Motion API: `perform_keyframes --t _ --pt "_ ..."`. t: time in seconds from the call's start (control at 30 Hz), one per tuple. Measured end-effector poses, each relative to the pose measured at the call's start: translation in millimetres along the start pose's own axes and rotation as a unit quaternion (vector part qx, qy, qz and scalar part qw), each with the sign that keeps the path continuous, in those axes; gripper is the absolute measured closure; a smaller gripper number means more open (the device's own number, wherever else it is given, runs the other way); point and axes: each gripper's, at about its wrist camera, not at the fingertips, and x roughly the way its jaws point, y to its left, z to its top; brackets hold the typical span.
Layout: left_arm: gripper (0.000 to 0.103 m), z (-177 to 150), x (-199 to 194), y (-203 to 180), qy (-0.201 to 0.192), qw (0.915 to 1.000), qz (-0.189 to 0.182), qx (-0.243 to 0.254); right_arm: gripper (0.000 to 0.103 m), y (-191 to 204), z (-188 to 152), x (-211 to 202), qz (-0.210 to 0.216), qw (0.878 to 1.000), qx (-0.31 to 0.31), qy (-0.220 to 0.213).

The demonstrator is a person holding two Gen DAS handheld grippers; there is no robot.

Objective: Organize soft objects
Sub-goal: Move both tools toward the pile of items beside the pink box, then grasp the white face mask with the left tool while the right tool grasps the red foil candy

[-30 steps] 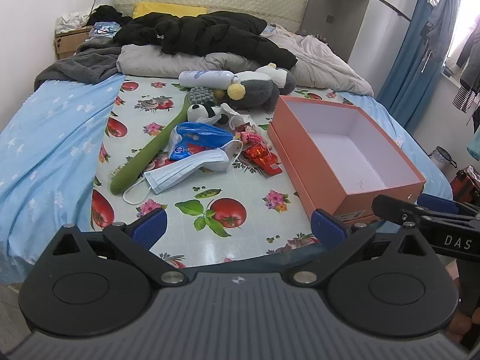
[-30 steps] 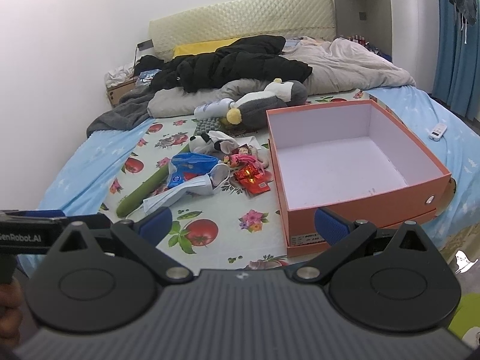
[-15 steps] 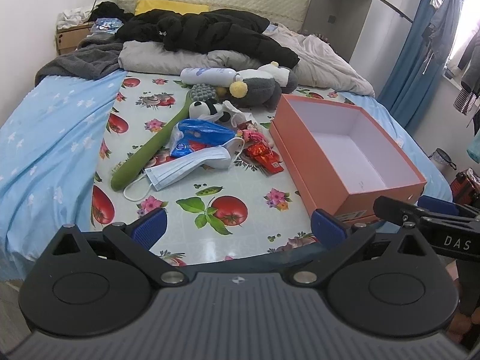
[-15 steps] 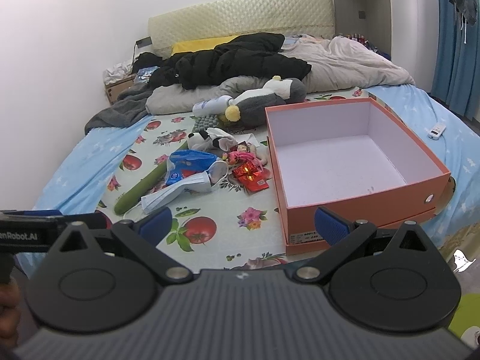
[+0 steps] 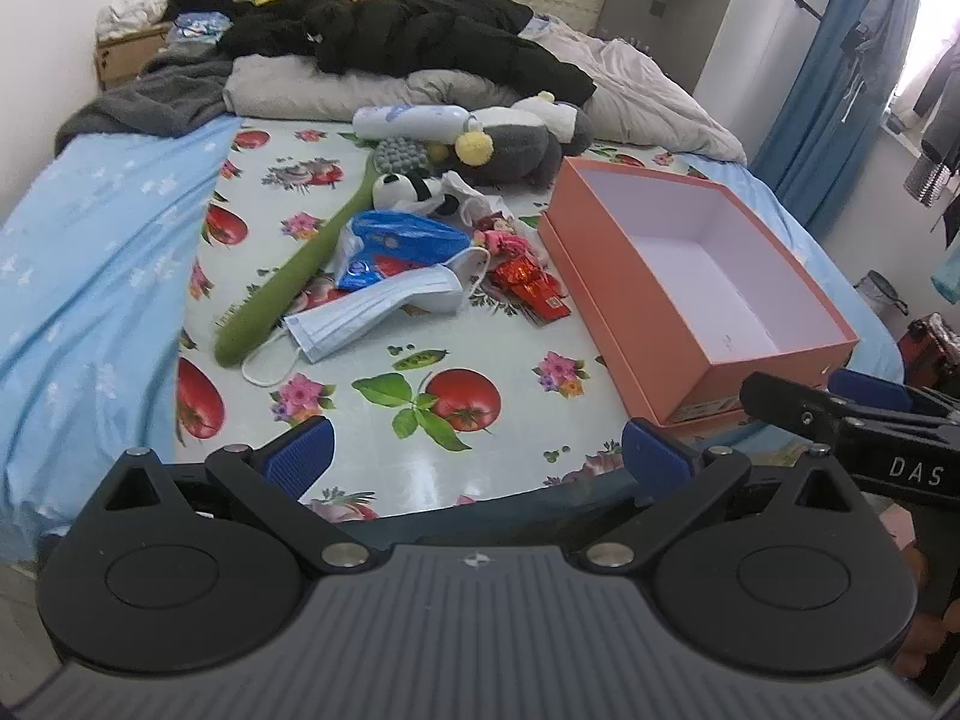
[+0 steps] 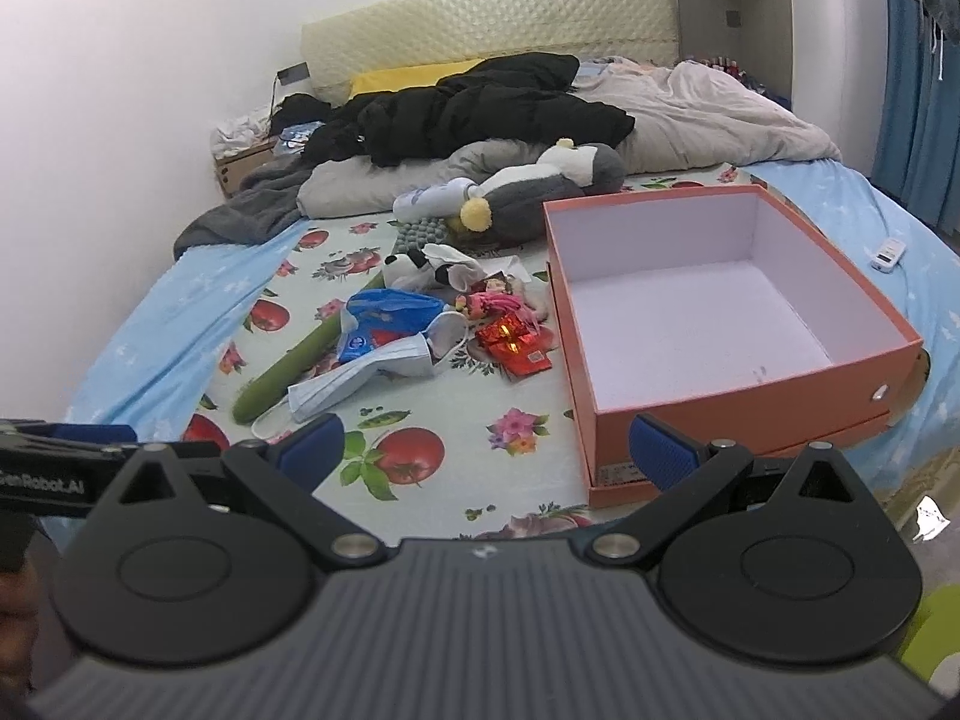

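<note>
An empty orange box (image 5: 690, 276) (image 6: 714, 324) lies on the flowered oilcloth on the bed. Left of it is a heap of soft things: a long green plush (image 5: 288, 282) (image 6: 294, 363), a pale blue face mask (image 5: 372, 309) (image 6: 366, 378), a blue bag (image 5: 402, 240) (image 6: 384, 318), a small panda toy (image 5: 408, 189) (image 6: 414, 267), red packets (image 5: 531, 285) (image 6: 516, 342) and a grey penguin plush (image 5: 516, 138) (image 6: 540, 180). My left gripper (image 5: 477, 456) is open over the near edge of the oilcloth, holding nothing. My right gripper (image 6: 486, 450) is open too, near the box's front corner.
Black clothes (image 5: 408, 30), a grey duvet (image 5: 630, 90) and pillows pile up at the head of the bed. A white remote (image 6: 889, 252) lies on the blue sheet right of the box. Blue curtains (image 5: 834, 90) hang at the right. Bare oilcloth (image 5: 480, 360) lies between the heap and my grippers.
Both views have shifted forward a little, so the heap and the box sit slightly nearer and lower in view. Both grippers stay open and nothing on the bed has moved.
</note>
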Motion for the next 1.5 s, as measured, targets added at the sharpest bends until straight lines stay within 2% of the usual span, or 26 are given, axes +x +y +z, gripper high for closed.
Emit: perform_keyframes --t 0.23,0.27,0.4,0.57,0.73,0.8,0.9,1.0,1.07,1.2,1.3,1.37,1.5 --pt "0.000 6 22 16 0.005 1.0000 0.006 0.003 0.001 7 9 19 0.023 1.000 -0.013 -0.008" --pt "0.000 7 26 20 0.004 1.0000 0.003 0.003 0.004 9 10 23 0.022 1.000 -0.015 -0.008" --pt "0.002 14 47 30 0.003 0.9999 0.007 0.011 0.029 13 14 44 0.023 1.000 -0.018 0.003" --pt "0.012 29 76 46 0.003 0.9999 0.006 0.008 0.030 16 19 71 0.023 1.000 -0.019 0.006" --pt "0.014 45 117 59 0.012 0.9994 0.011 0.030 0.030 24 31 108 0.019 0.999 -0.027 -0.006" --pt "0.020 52 140 67 0.022 0.9990 0.015 0.037 0.030 29 36 129 0.003 0.999 -0.036 -0.001" --pt "0.021 64 177 78 0.030 0.9982 0.017 0.048 0.030 34 44 171 -0.010 0.999 -0.049 0.013" --pt "0.027 77 215 87 0.043 0.9965 0.020 0.069 0.031 39 52 214 -0.034 0.996 -0.074 0.022" --pt "0.028 84 238 91 0.051 0.9950 0.018 0.084 0.035 40 57 242 -0.050 0.994 -0.086 0.035" --pt "0.038 97 282 98 0.098 0.9901 0.008 0.100 0.040 40 67 294 -0.074 0.989 -0.104 0.071" --pt "0.042 105 298 102 0.134 0.9870 0.002 0.090 0.043 36 72 318 -0.082 0.986 -0.098 0.107" --pt "0.042 109 302 104 0.144 0.9858 -0.002 0.087 0.043 32 74 328 -0.080 0.984 -0.090 0.132" --pt "0.050 109 303 105 0.155 0.9829 0.002 0.100 0.044 30 75 342 -0.095 0.979 -0.096 0.153"
